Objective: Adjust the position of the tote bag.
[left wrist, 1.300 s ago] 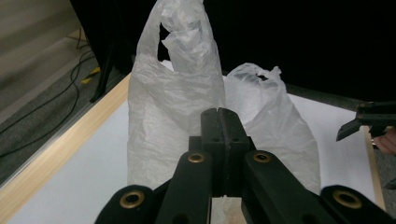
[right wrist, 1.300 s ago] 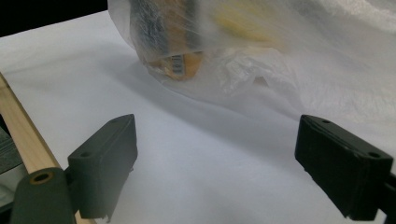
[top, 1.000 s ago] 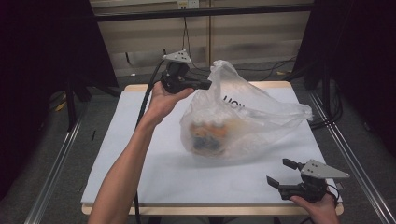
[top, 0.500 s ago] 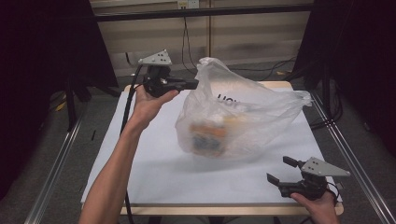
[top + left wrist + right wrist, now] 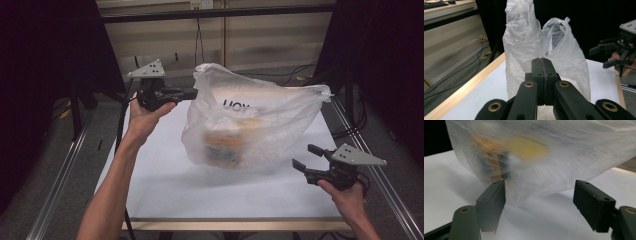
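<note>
Up high, left gripper (image 5: 192, 93) clamps plastic bag (image 5: 250, 125)

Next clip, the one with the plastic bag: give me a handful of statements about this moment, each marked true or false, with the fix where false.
1. The left gripper has its jaws pressed together. True.
2. The plastic bag is opaque black. False: it is translucent white, and an orange and dark item shows through it.
3. The right gripper grips the bag's lower edge. False: its jaws stand apart with nothing pinched, though they have just been closing somewhat.
4. The bag carries dark lettering on its side. True.
5. The bag sits over a white table surface. True.
</note>
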### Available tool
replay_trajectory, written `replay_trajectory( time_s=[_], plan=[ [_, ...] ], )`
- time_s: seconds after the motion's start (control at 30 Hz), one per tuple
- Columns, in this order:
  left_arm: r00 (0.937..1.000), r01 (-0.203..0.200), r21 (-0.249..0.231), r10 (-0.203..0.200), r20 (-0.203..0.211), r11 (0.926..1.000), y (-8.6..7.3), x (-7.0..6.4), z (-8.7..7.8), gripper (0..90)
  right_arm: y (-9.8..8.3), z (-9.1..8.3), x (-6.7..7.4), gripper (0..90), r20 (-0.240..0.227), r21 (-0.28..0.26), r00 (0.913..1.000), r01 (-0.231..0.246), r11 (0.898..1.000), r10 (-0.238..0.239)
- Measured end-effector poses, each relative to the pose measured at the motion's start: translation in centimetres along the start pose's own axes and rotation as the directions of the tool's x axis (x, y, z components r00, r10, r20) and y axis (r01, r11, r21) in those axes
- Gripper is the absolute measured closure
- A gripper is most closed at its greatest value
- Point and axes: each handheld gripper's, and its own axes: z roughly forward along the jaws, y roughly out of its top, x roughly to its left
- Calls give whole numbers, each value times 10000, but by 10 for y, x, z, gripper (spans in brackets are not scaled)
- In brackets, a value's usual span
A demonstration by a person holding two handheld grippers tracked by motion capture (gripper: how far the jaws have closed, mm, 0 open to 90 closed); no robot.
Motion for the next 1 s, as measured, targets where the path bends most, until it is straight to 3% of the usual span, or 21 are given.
replay_trajectory(
  time_s=[0.03, 0.1, 0.17, 0.3, 0.4, 0.5, 0.57, 0.63, 0.8, 1.0],
  plan=[
    [10000, -97, 30, 98, -15, 9999, -1, 2, -1, 900, 4, 2, -2, 286, 30, 88, 9999, 105, 9999, -106],
    [9999, 96, -60, -96, -40, 9999, -3, 4, -4, 900, 12, 6, -7, 309, 28, 37, 9998, 218, 9998, -218],
    [9998, 164, -23, -164, -69, 9999, -4, 6, -5, 900, 18, 9, -13, 356, 343, 32, 9985, 417, 9991, -418],
    [9999, 128, -121, -129, -115, 9998, -4, 7, -8, 900, 28, 16, -30, 391, 488, -155, 9986, 226, 9996, -218],
    [9998, 137, -130, -140, -168, 9998, -4, 8, -11, 900, 36, 19, -44, 357, 775, -179, 9970, -71, 9998, 84],
    [9997, 160, -136, -163, -199, 9998, -5, 8, -13, 900, 45, 20, -58, 263, 926, -189, 9951, -338, 9993, 354],
    [9997, 170, -215, -174, -193, 9996, -5, 8, -15, 900, 50, 22, -66, 247, 959, -173, 9946, -376, 9991, 391],
    [9996, 151, -176, -155, -253, 9997, -5, 8, -15, 900, 56, 26, -74, 246, 697, -342, 9958, -567, 9978, 590],
    [9993, 188, -222, -195, -322, 9996, -7, 10, -19, 900, 66, 40, -80, 254, 700, -166, 9950, -700, 9974, 710],
    [9988, 217, -255, -228, -425, 9994, -10, 13, -26, 900, 66, 51, -91, 236, 682, -42, 9917, -1089, 9940, 1090]
  ],
)
